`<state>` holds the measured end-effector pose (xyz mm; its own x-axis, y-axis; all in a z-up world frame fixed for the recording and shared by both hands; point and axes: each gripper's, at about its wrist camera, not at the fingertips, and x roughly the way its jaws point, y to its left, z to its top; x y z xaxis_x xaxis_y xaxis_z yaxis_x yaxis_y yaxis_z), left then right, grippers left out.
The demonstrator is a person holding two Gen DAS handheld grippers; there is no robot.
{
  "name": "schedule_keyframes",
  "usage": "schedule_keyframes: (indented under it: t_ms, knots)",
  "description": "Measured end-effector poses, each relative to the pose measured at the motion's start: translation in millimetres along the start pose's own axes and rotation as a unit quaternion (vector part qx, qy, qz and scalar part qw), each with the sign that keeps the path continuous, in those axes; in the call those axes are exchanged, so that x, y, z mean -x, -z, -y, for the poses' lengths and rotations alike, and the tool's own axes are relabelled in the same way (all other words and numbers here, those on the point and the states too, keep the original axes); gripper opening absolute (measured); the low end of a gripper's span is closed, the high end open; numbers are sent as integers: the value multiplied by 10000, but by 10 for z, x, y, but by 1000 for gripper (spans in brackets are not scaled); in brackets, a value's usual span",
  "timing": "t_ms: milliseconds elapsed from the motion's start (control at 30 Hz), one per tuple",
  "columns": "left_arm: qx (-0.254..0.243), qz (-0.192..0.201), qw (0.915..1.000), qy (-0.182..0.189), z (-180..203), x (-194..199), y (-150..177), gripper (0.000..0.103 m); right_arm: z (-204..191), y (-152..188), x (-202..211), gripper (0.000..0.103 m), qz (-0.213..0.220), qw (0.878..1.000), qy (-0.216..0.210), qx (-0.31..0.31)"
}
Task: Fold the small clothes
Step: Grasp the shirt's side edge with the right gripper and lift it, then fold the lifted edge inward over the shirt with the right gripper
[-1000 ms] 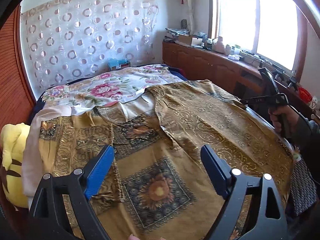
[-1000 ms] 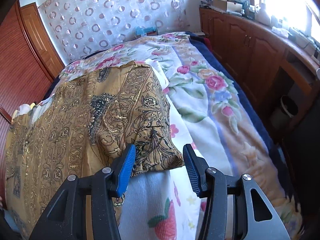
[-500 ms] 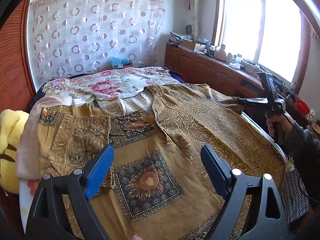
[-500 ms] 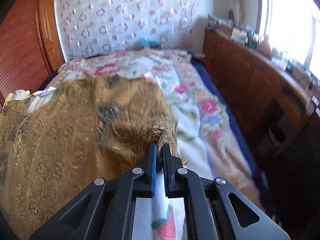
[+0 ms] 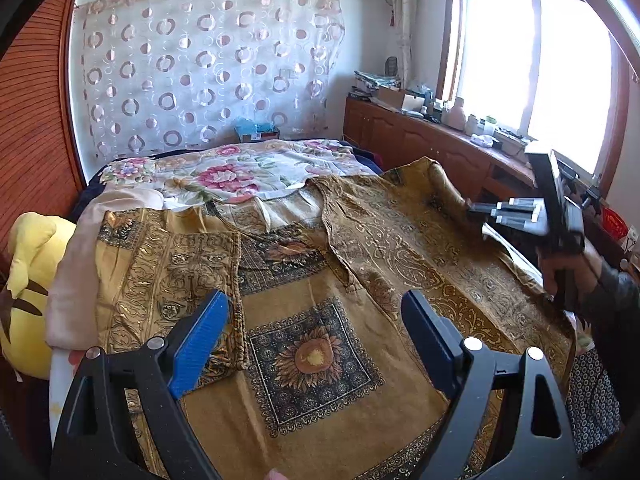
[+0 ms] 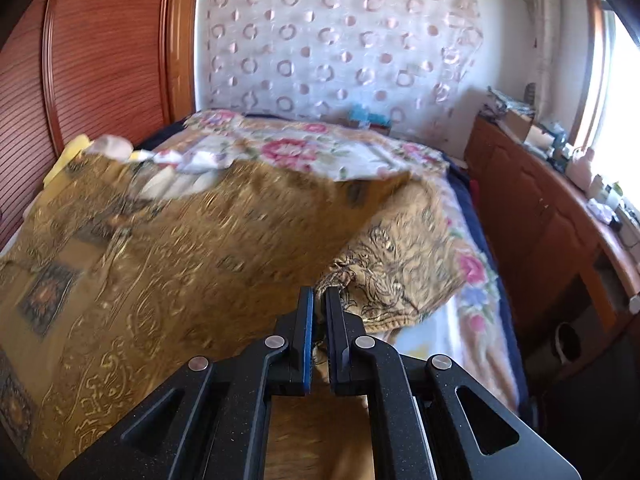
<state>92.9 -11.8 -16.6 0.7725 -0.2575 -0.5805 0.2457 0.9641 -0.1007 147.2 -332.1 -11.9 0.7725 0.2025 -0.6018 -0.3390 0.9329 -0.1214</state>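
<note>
right gripper (image 6: 317, 300) has just clamped the sleeve of the gold patterned fabric shirt (image 5: 320, 280) and lifted it off the floral bed (image 5: 240, 168) ahead, so the fold's starting. left gripper (image 5: 316, 320) hangs apart above its middle.

Between the wide-set fingers of the left gripper (image 5: 316, 332) lies flat golden shirt (image 5: 320, 300), with nothing upright on it ahead of the pads. Left of the left finger, a folded sleeve (image 5: 168, 272) lies flat, and beyond it a yellow plush toy (image 5: 28, 280) and pale bedding crowd the bed edge. Right of the fingers, the right gripper (image 6: 318, 300) grips a raised edge of the shirt, and that lifted fabric blocks the way just ahead of its fingers. Further right, past a band of floral bedspread (image 6: 476, 292), a wooden cabinet (image 6: 540, 216) bounds the bedside.
</note>
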Motion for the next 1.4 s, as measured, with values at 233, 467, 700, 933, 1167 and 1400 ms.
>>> schedule_keyframes:
  t_ms: [233, 467, 700, 933, 1167, 1400]
  knots:
    - [59, 44, 10000, -56, -31, 31, 21, 89, -91, 118, -101, 6, -249, 9996, -158, 20]
    - [74, 64, 9999, -115, -35, 32, 34, 89, -42, 121, 2, 7, -296, 9994, -195, -25]
    - [78, 69, 9999, -137, -32, 38, 45, 89, -150, 98, 96, 10, -340, 9991, -262, -30]
    - [76, 73, 9999, -126, -28, 39, 53, 89, -63, 66, 257, 37, -95, 9998, -174, -41]
    - [66, 49, 9999, -99, 12, 0, 130, 89, 350, -37, 132, 37, -111, 9988, 71, -473]
    - [30, -30, 10000, -62, 94, -68, 176, 89, 585, -140, -436, 37, -643, 9917, -17, -1111]
